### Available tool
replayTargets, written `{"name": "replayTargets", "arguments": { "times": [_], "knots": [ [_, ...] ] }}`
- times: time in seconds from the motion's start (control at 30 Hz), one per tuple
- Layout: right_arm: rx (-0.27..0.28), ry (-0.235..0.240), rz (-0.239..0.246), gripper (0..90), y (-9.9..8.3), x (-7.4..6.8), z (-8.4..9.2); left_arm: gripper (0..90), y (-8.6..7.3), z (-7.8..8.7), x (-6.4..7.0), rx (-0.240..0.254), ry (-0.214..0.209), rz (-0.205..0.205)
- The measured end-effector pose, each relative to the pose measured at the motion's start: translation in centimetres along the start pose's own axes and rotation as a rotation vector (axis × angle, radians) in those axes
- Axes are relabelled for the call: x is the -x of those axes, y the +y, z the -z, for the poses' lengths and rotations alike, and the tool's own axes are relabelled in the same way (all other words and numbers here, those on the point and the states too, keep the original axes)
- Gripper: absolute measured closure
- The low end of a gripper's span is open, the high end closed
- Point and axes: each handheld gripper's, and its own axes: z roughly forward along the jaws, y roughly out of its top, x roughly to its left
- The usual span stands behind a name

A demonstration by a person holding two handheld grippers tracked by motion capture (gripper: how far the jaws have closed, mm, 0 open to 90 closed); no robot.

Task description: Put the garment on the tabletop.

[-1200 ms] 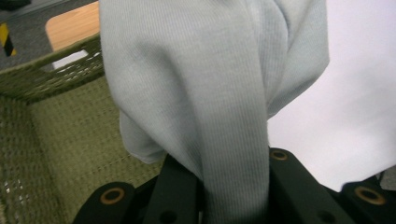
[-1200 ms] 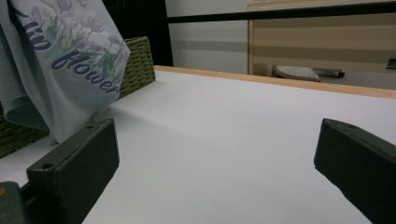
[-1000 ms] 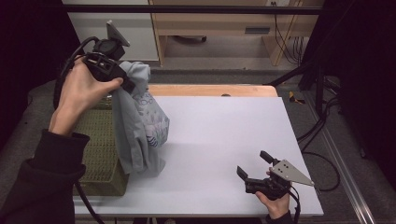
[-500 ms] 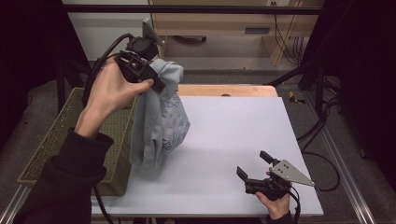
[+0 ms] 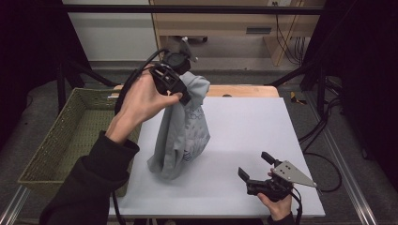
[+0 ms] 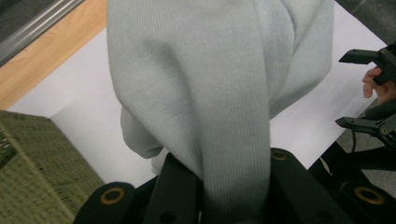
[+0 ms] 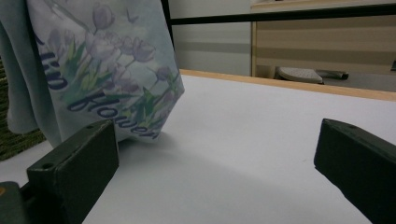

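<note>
A pale grey-blue shirt with a flower print hangs from my left gripper, which is shut on its top fold, high over the table's left half. The shirt's lower end touches the white table. In the left gripper view the ribbed cloth is pinched between the two black jaws. In the right gripper view the printed shirt hangs at the left. My right gripper rests near the table's front right, open and holding nothing, its fingers wide apart.
A green woven basket stands off the table's left edge, under my left forearm. A wooden strip runs along the table's far edge. Cables and dark frame bars lie to the right. A wooden cabinet stands behind.
My left gripper has carried the shirt to the right, from over the basket to above the table. The shirt's lower end now rests on the white surface. The right gripper has stayed put.
</note>
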Motion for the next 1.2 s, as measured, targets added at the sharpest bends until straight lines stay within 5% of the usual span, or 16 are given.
{"name": "replayTargets", "arguments": {
  "times": [0.5, 0.83, 1.2],
  "knots": [
    [0.004, 0.003, 0.016, 0.2, -0.1, 0.2, -0.1, 80.3, -0.4, -6.3, 1.9, -0.048, -0.078, -0.099],
    [0.003, 0.001, 0.009, 0.3, -0.1, 0.2, -0.1, 79.9, -1.3, -9.6, 2.4, -0.049, -0.139, -0.118],
    [0.004, 0.015, -0.026, 0.3, -0.1, 0.0, -0.1, 79.2, -2.3, -13.5, 2.8, -0.069, -0.154, -0.127]
  ]
}}
